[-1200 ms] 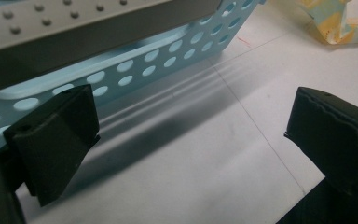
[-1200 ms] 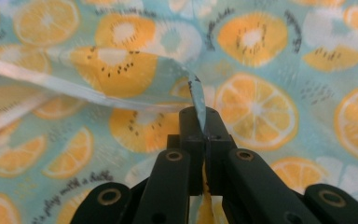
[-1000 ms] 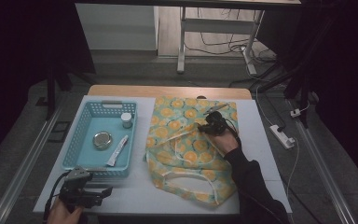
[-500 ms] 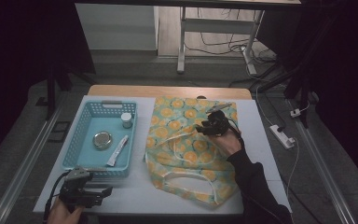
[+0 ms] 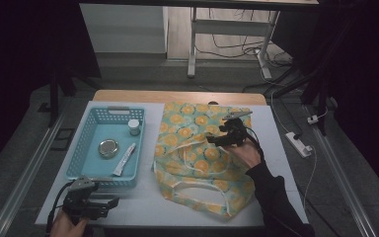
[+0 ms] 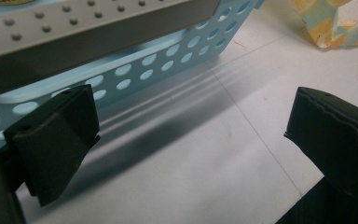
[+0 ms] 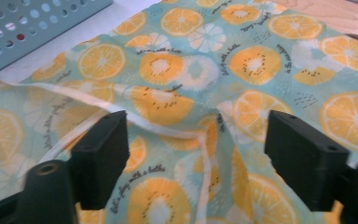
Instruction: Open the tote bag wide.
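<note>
1. A dim room surrounds a white desk [image 5: 143, 207] with a wooden strip along its far edge; cables trail on the floor beyond it.
2. Taking the blue basket [image 5: 81, 148] as the landmark: the left claw [image 5: 109, 203] rests on the desk just in front of the basket's near wall, jaws wide apart and holding nothing. In the left gripper view the basket's perforated wall runs close past one jaw.
3. Inside the basket lie a round metal tin [image 5: 108, 148], a white tube [image 5: 124, 159] and a small white-capped jar [image 5: 134, 127] at its far right corner.
4. Just right of the basket lies the fruit-print cloth bag [image 5: 197, 163], flat on the desk, its mouth and white-trimmed handles toward the person.
5. Farther right of the basket, the right claw [image 5: 216, 140] hovers over the middle of the bag, jaws spread wide and gripping nothing. In the right gripper view a white-edged handle strap [image 7: 168, 130] runs between the two jaws.
6. The step in hand looks like catching that strap or the top layer to open the bag. To do it well, I would lower the claw until both jaws straddle the trim, pinch a single layer only, then lift gently so the underside stays on the desk.
</note>
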`<state>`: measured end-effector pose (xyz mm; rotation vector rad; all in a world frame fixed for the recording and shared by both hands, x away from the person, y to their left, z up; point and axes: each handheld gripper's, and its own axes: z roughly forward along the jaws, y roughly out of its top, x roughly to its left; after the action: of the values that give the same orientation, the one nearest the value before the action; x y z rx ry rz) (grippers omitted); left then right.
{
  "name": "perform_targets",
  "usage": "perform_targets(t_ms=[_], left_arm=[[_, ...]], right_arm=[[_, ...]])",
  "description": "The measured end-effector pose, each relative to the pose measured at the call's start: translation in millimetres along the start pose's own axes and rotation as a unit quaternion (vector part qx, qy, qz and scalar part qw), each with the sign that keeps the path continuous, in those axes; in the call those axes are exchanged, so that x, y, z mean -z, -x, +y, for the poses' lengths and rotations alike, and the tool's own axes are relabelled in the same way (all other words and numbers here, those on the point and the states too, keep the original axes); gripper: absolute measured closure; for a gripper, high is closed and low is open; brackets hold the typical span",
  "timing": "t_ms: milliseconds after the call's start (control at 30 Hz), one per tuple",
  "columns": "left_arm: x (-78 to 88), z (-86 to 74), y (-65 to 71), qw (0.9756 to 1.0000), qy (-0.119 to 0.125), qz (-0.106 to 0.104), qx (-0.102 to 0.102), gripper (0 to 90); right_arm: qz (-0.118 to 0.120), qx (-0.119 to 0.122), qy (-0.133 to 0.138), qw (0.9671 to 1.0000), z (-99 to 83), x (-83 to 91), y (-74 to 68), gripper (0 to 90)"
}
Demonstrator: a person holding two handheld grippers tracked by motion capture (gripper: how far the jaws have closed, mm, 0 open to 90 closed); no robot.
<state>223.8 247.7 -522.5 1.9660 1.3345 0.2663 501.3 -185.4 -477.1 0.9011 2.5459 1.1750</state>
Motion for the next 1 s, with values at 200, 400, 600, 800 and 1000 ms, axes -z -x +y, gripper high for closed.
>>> perform_targets(t_ms=[200, 400, 600, 800, 1000], left_arm=[[0.1, 0.0, -0.1, 1.0000, 0.002, -0.001, -0.001, 2.6], [0.3, -0.1, -0.4, 1.0000, 0.002, -0.002, -0.001, 2.5], [0.2, -0.1, -0.4, 1.0000, 0.003, -0.001, 0.000, 2.5], [0.4, -0.2, -0.5, 1.0000, 0.002, -0.002, 0.000, 2.5], [0.2, -0.2, -0.4, 1.0000, 0.002, -0.001, 0.000, 2.5]], right_arm=[[0.006, 0.017, -0.014, 0.9997, -4.6, 3.9, -10.7, 8.1], [0.013, 0.036, -0.022, 0.9990, -8.2, 5.0, -22.7, 0.5], [0.019, 0.051, -0.029, 0.9981, -13.5, 7.1, -39.2, 0.0], [0.034, 0.055, -0.045, 0.9969, -21.6, 11.0, -54.1, 0.0], [0.049, 0.060, -0.063, 0.9950, -34.3, 8.9, -63.8, 0.0]])
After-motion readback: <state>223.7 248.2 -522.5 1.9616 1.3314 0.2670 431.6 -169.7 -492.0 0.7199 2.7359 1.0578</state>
